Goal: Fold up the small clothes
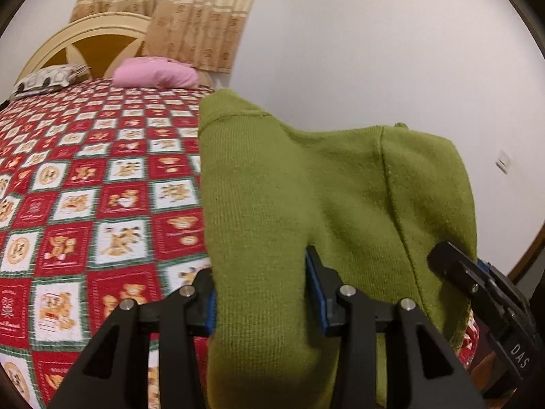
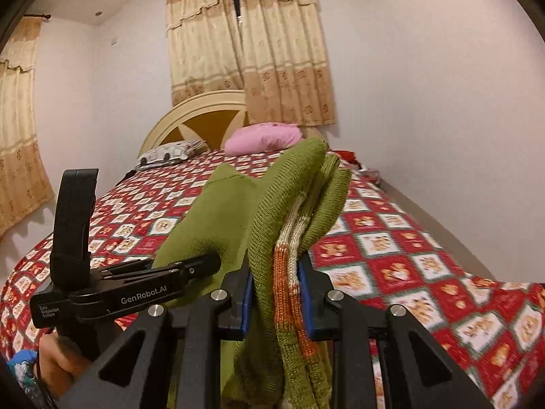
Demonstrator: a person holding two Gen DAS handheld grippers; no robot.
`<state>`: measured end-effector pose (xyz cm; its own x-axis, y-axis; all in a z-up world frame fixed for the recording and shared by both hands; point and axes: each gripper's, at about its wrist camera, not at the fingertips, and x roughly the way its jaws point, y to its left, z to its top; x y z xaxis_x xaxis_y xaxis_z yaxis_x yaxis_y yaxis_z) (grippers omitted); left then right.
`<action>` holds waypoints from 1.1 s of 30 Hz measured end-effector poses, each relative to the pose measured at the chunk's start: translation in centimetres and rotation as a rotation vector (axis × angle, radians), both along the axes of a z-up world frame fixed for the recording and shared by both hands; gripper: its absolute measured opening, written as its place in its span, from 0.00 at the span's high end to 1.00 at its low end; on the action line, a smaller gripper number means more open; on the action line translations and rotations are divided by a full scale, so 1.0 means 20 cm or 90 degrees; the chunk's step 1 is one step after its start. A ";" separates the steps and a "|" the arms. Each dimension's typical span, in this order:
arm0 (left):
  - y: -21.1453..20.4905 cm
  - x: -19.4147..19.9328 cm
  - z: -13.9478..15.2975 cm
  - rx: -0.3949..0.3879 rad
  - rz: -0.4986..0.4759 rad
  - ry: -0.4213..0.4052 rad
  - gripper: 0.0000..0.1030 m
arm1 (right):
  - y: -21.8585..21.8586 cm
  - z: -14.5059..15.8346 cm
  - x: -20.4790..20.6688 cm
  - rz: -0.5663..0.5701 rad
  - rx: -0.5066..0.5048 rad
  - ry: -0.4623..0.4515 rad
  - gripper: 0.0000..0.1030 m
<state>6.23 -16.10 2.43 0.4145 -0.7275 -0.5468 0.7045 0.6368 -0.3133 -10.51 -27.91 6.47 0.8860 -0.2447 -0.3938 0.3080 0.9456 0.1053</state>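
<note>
A small green knit sweater (image 1: pixel 323 187) with orange and cream stripes hangs in the air above the bed, held by both grippers. My left gripper (image 1: pixel 262 293) is shut on a thick fold of it, the cloth bulging between the blue pads. My right gripper (image 2: pixel 276 300) is shut on bunched layers of the sweater (image 2: pixel 289 225), where the striped part shows. The right gripper also shows in the left wrist view (image 1: pixel 477 283) at the sweater's right edge. The left gripper shows in the right wrist view (image 2: pixel 143 279), pinching the far green end.
A bed with a red and white bear-patterned quilt (image 1: pixel 102 187) lies below. A pink pillow (image 1: pixel 156 73) and a patterned pillow (image 1: pixel 47 78) lie by the cream headboard (image 2: pixel 194 116). Curtains (image 2: pixel 252 47) hang behind. A white wall (image 1: pixel 391 51) runs along the right.
</note>
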 end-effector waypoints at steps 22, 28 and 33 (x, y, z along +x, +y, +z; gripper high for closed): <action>-0.66 -0.18 -0.14 0.083 -0.118 -0.008 0.58 | -0.51 -0.23 -0.26 -0.161 0.063 0.037 0.77; -0.85 -0.19 -0.23 0.110 -0.128 -0.010 0.58 | -0.70 -0.35 -0.25 -0.225 0.081 0.062 0.77; -0.90 -0.14 -0.31 0.125 -0.115 0.023 0.56 | -0.86 -0.49 -0.21 -0.251 0.155 0.109 0.77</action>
